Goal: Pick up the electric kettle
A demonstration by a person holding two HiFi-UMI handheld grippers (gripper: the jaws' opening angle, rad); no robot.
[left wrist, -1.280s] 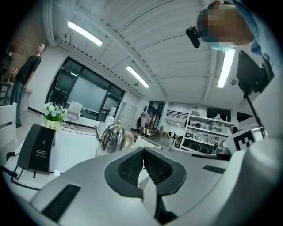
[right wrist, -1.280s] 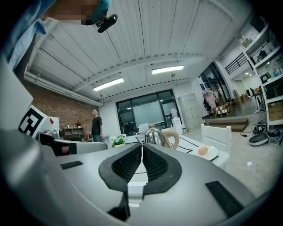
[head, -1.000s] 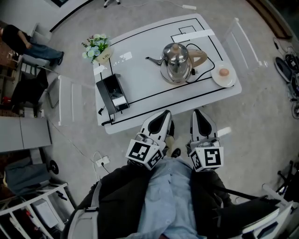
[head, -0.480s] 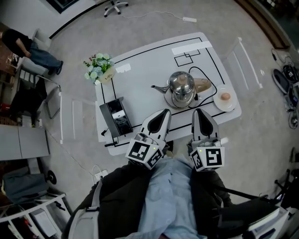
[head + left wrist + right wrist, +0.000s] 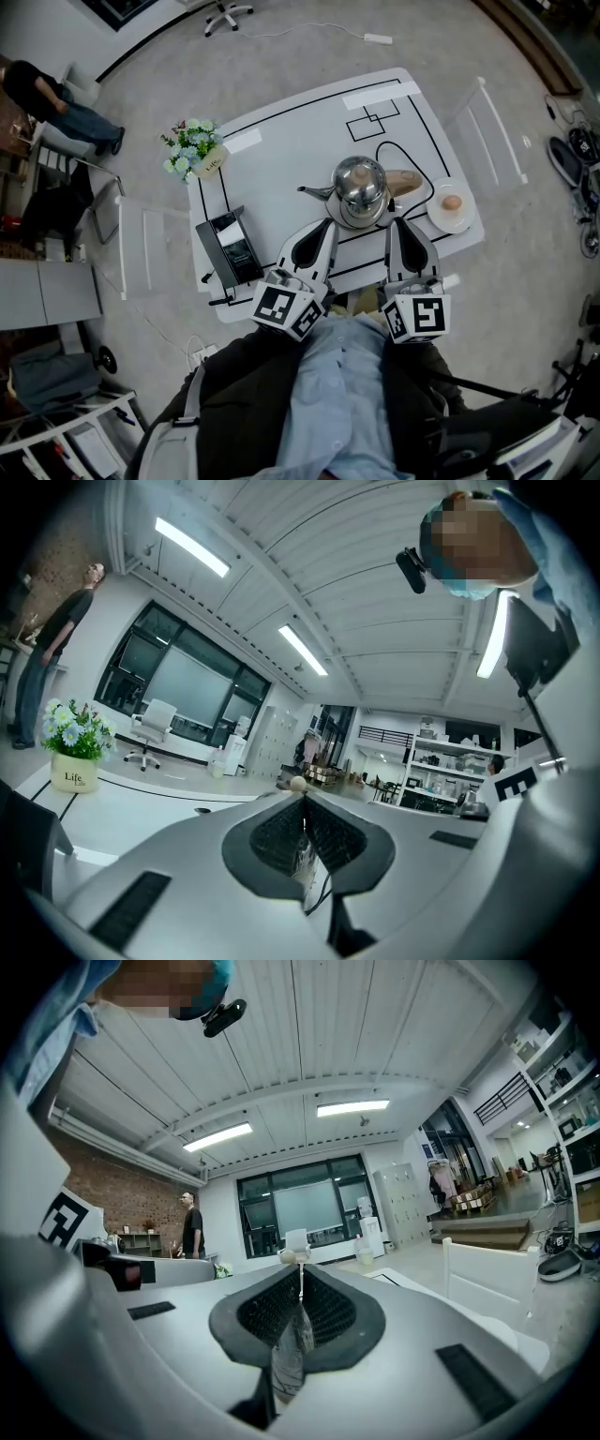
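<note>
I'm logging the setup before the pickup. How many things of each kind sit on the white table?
Electric kettle: 1
Plate: 1
Egg: 1
Potted flowers: 1
Black device: 1
Total: 5

Potted flowers [image 5: 190, 148], black box [image 5: 230, 248], egg [image 5: 452, 202] on plate [image 5: 444, 221]

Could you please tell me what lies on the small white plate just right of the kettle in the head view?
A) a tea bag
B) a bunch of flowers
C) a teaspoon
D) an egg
D: the head view shows a single brownish egg lying on the plate beside the electric kettle, while the flowers stand in their own pot at the opposite side of the table.
</note>
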